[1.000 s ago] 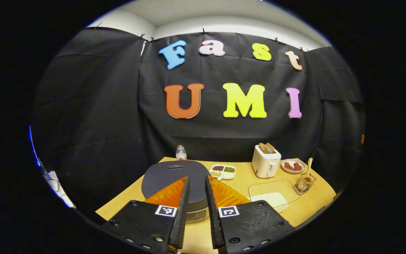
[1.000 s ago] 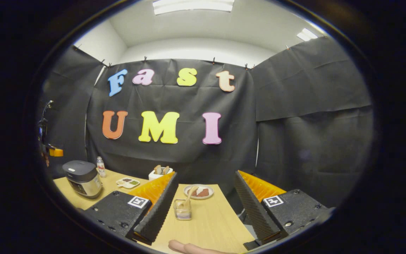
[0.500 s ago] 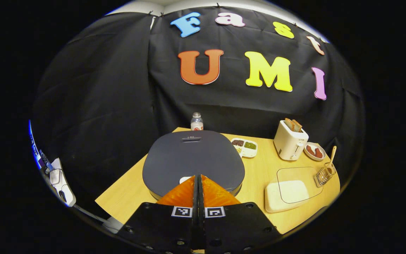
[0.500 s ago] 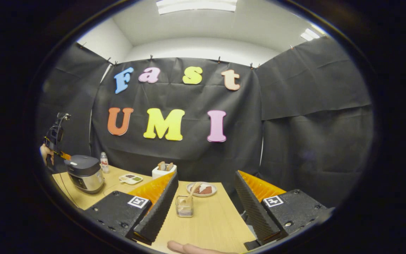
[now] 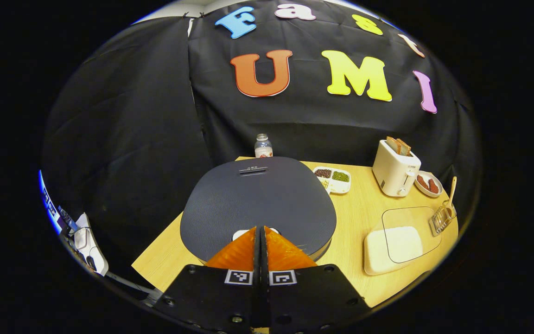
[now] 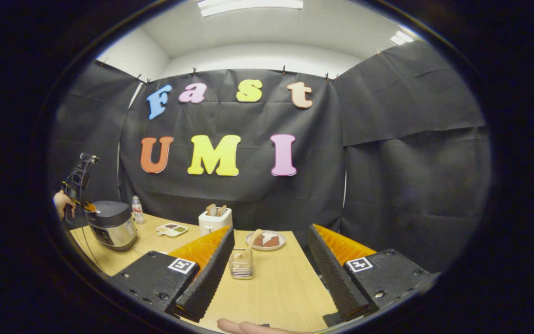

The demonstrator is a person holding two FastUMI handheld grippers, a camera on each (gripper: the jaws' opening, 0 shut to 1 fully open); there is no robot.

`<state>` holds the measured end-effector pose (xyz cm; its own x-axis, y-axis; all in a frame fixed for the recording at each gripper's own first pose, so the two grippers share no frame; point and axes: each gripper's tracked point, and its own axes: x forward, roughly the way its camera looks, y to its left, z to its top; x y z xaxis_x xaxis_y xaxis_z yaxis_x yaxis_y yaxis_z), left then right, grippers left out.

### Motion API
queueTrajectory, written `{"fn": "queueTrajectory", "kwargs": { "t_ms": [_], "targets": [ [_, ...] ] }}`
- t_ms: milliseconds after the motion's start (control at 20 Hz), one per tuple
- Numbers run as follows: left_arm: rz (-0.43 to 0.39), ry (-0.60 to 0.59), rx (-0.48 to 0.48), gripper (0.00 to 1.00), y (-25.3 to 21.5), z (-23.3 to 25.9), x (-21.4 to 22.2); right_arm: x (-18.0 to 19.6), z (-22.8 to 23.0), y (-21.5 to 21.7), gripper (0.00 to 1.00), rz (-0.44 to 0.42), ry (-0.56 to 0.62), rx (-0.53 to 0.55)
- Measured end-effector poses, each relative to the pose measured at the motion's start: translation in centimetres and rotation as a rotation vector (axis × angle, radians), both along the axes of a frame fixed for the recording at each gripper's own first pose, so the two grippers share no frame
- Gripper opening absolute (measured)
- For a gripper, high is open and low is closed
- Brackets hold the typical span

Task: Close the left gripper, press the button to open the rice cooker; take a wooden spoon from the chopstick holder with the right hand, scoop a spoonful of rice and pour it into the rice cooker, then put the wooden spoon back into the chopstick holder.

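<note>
My left tool [image 5: 260,232] has black screwed plates with square markers; right tool [image 6: 269,241] matches, ribbed inside.

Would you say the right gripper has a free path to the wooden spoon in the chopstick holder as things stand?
Probably yes. The right gripper is open, and the wooden spoon stands up out of the chopstick holder straight ahead between its fingers, with bare table in between. The plate sits behind the holder.

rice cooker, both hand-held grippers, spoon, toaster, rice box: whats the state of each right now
rice cooker: lid shut
left hand-held gripper: shut, tips at the lid's front button
right hand-held gripper: open, holding nothing
wooden spoon: standing in the chopstick holder
toaster: bread in its slots
rice box: clear lid askew
</note>
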<state>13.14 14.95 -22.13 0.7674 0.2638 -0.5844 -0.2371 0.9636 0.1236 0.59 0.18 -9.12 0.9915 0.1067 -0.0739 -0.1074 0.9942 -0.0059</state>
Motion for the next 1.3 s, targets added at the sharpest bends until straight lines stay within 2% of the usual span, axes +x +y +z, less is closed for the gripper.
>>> {"fn": "queueTrajectory", "kwargs": {
  "t_ms": [100, 250, 400, 550, 600, 700, 750, 850, 900, 950, 1050, 1100, 1150, 1300],
  "targets": [
    [0.013, 0.007, -0.03, 0.0, 0.0, -0.1, -0.1, 0.2, -0.3, 0.6, 1.0, 0.013, 0.004, -0.001],
    [0.015, 0.014, -0.079, 0.0, 0.1, -0.5, -0.1, 0.2, -1.3, 1.5, 0.97, 0.036, 0.025, -0.019],
    [0.021, -0.011, -0.089, 0.0, 0.1, 0.2, -0.2, 0.4, -1.5, 1.4, 1.0, 0.031, 0.031, -0.021],
    [0.054, -0.094, -0.033, 0.02, 0.1, 2.5, -0.5, 0.8, -2.5, 0.9, 0.97, 0.015, 0.046, -0.024],
    [0.053, -0.148, -0.003, 0.01, 0.0, 4.1, -0.5, 1.1, -2.8, 0.7, 1.0, 0.007, 0.052, -0.026],
    [0.049, -0.261, 0.049, 0.01, -0.5, 7.8, -0.8, 1.7, -3.6, 0.3, 0.97, -0.009, 0.07, -0.025],
    [0.043, -0.289, 0.036, 0.01, -1.1, 8.6, -0.9, 1.9, -4.1, 0.2, 0.97, -0.013, 0.08, -0.019],
    [0.022, -0.338, 0.005, 0.41, -2.8, 10.0, -2.4, 2.5, -5.0, 0.4, 0.98, -0.013, 0.102, -0.009],
    [0.023, -0.354, 0.004, 0.45, -3.1, 10.6, -3.1, 2.8, -5.5, 0.5, 1.0, -0.013, 0.114, -0.006],
    [0.017, -0.357, 0.01, 0.49, -3.5, 10.8, -3.6, 3.1, -6.2, 0.6, 0.97, -0.01, 0.126, -0.006],
    [0.005, -0.366, 0.031, 0.75, -4.2, 11.1, -5.0, 3.8, -6.9, 1.2, 1.0, 0.004, 0.137, -0.003],
    [0.001, -0.364, 0.031, 0.82, -4.7, 10.6, -5.5, 4.2, -7.3, 1.5, 1.0, 0.012, 0.139, -0.006],
    [-0.004, -0.374, 0.03, 0.96, -5.2, 10.6, -6.3, 4.8, -7.6, 1.7, 1.0, 0.019, 0.137, -0.004],
    [-0.029, -0.43, 0.019, 0.97, -6.7, 11.2, -8.3, 6.7, -8.8, 2.6, 1.0, 0.04, 0.143, 0.002]
  ]
}}
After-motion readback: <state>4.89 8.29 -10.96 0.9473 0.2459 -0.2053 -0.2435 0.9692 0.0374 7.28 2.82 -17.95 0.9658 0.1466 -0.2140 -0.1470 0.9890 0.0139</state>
